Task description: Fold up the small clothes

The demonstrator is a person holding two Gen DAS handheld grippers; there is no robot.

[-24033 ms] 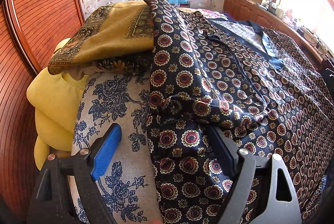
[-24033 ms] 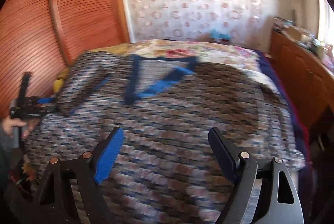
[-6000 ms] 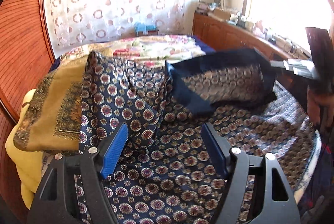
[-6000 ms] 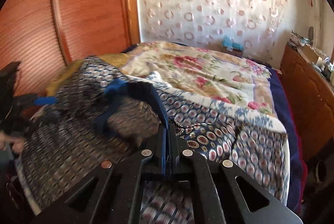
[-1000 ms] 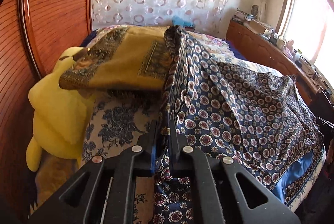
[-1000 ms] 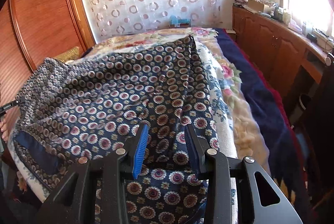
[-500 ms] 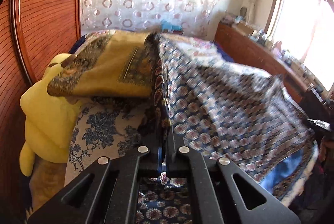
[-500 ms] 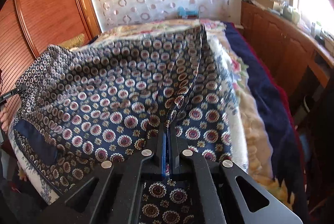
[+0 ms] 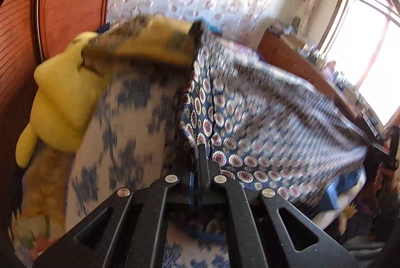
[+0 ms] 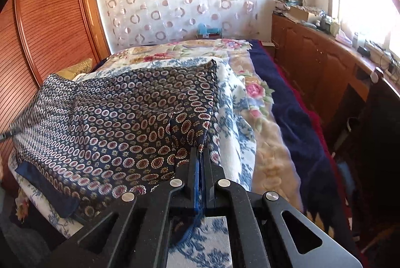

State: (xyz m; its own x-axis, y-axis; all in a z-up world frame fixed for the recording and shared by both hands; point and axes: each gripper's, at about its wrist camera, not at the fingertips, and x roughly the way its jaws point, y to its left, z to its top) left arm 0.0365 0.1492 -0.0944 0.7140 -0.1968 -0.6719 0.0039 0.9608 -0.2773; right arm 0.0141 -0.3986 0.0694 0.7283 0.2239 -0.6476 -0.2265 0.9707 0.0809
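A navy garment with round red and white medallions (image 10: 120, 118) lies spread on the bed, with a plain blue band (image 10: 47, 190) at its near left corner. My right gripper (image 10: 200, 155) is shut on the garment's right edge. In the blurred left wrist view my left gripper (image 9: 202, 150) is shut on the garment's (image 9: 262, 123) left edge, and the cloth is lifted and stretched between the two grippers.
A white sheet with blue flowers (image 10: 232, 103) and a floral blanket (image 10: 265, 143) cover the bed. A mustard cloth (image 9: 150, 45) and a yellow plush toy (image 9: 60, 98) lie left of the garment. Wooden wardrobe (image 10: 50, 18) at left, wooden cabinets (image 10: 325, 73) at right.
Both grippers hold the garment's edges and have pulled it up and toward me. The left wrist view has tilted and blurred. The right gripper closed within the last second.
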